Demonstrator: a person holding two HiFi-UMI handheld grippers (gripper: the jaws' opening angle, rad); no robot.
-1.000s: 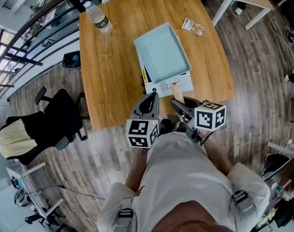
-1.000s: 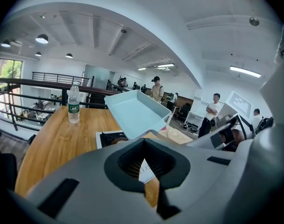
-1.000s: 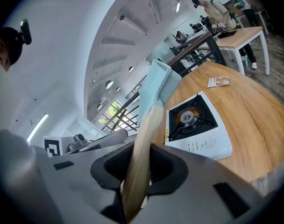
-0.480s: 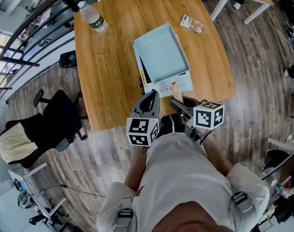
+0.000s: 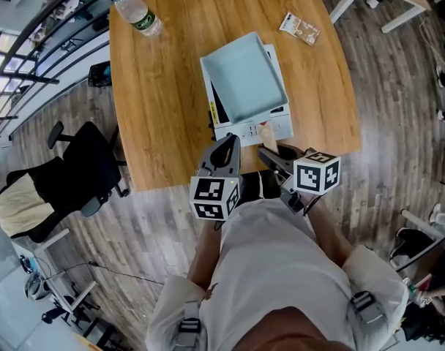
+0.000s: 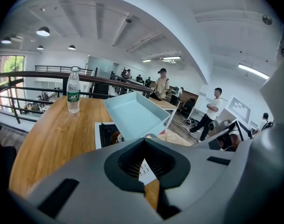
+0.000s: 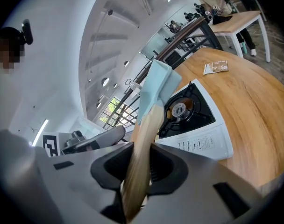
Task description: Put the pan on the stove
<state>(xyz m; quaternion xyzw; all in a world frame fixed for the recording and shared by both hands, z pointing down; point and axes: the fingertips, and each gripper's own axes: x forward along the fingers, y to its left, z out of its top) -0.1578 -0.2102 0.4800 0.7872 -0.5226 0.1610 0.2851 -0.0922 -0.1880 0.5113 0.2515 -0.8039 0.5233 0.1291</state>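
The right claw (image 7: 139, 168) clamps the wooden handle (image 7: 147, 129) of the pale-blue square pan (image 5: 244, 79), tilted above the stove (image 5: 260, 129) near on the bench (image 5: 164, 86). The left claw (image 6: 144, 146) is closed and empty. The pan is stiff and likely front-heavy, so hold close to its body.

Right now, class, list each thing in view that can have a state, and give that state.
pan: empty, tilted, raised over the stove, not set down.
stove: on the table, burner uncovered, no flame visible.
bottle: upright, capped.
packet: lying flat.
right gripper: shut on the pan's handle.
left gripper: shut, empty.
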